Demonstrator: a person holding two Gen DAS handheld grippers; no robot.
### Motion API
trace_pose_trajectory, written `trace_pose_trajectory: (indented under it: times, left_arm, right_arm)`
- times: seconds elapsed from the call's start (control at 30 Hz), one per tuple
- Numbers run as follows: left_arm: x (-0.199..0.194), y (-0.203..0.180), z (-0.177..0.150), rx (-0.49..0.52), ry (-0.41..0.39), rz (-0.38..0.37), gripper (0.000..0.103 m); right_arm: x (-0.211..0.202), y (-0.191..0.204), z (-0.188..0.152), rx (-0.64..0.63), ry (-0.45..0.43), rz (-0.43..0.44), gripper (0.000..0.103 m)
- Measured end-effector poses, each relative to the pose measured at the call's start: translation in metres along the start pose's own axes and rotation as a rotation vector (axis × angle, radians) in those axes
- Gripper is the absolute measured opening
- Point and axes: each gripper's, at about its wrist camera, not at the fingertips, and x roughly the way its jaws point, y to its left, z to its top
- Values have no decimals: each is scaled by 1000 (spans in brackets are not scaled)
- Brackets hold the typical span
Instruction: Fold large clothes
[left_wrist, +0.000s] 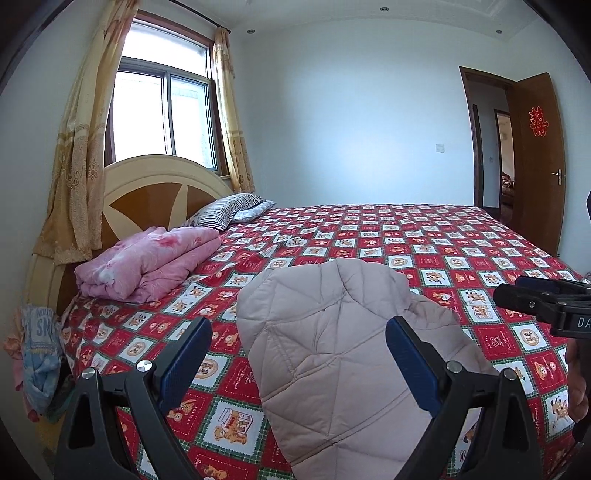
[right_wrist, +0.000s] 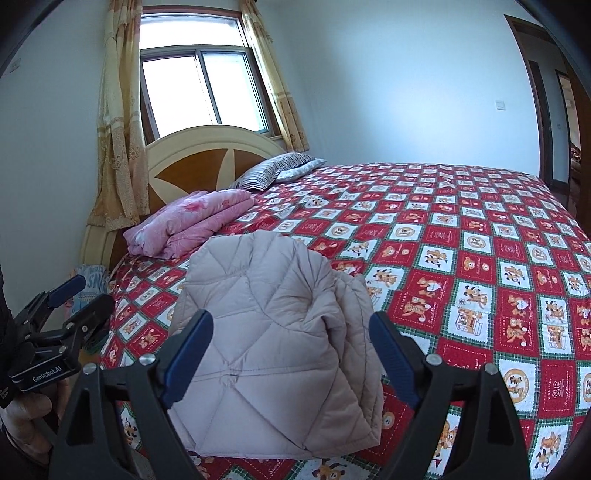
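A pale pink quilted jacket (left_wrist: 332, 354) lies folded into a compact stack on the red patterned bed cover; it also shows in the right wrist view (right_wrist: 273, 339). My left gripper (left_wrist: 299, 354) is open and empty, its blue fingers above the jacket on either side. My right gripper (right_wrist: 291, 354) is open and empty too, hovering over the jacket's near edge. Each gripper appears at the side of the other's view: the right one (left_wrist: 532, 299) and the left one (right_wrist: 81, 295).
A folded pink quilt (left_wrist: 147, 262) and striped pillows (left_wrist: 229, 210) lie near the wooden headboard (left_wrist: 147, 195). The red cartoon bed cover (left_wrist: 424, 240) stretches to the right. Clothes (left_wrist: 37, 350) hang at the bed's left side. An open door (left_wrist: 535, 158) is at the far right.
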Motion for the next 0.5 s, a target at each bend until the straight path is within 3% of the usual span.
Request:
trace_pose_trajectory:
  times: [0.5]
  left_arm:
    - [5,0,-3,-1,13,3,95]
  right_arm:
    - [-3,3,0,-3,0,-2,89]
